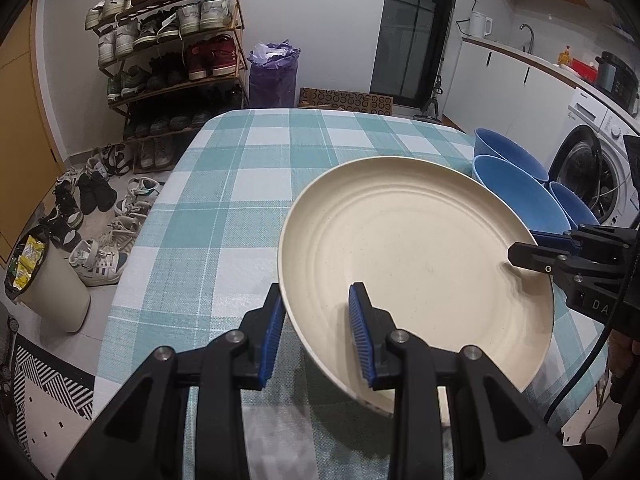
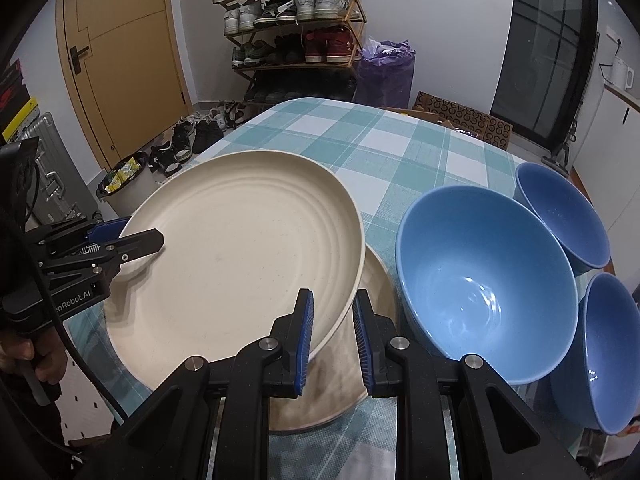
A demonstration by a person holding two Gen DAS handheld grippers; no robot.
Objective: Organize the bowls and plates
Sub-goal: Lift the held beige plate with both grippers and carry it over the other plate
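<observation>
The tabletop [image 1: 248,184], under a teal-and-white checked cloth, lies bare across its left half and its far end, out to the rounded far edge in front of the shoe rack [image 1: 168,52]; its left edge drops to a floor strewn with shoes and a bin [image 1: 48,280].

The left hand-held gripper [image 1: 316,328] straddles the near-left rim of the upper cream plate [image 1: 416,256], one blue pad under the rim and one over the plate's face, with a gap showing; whether it actually pinches the rim I cannot tell. The plate is ribbed in concentric rings, faintly speckled, and tilted, its left side raised off a second cream plate [image 2: 380,280] lying flat on the cloth beneath it.

The right hand-held gripper [image 2: 332,336] straddles the opposite rim in the same way, fingers [image 2: 304,332] parted around the edge.

Right of the plates, three glossy blue bowls [image 2: 484,276] crowd together at the tabletop's right edge, leaving little room there.
</observation>
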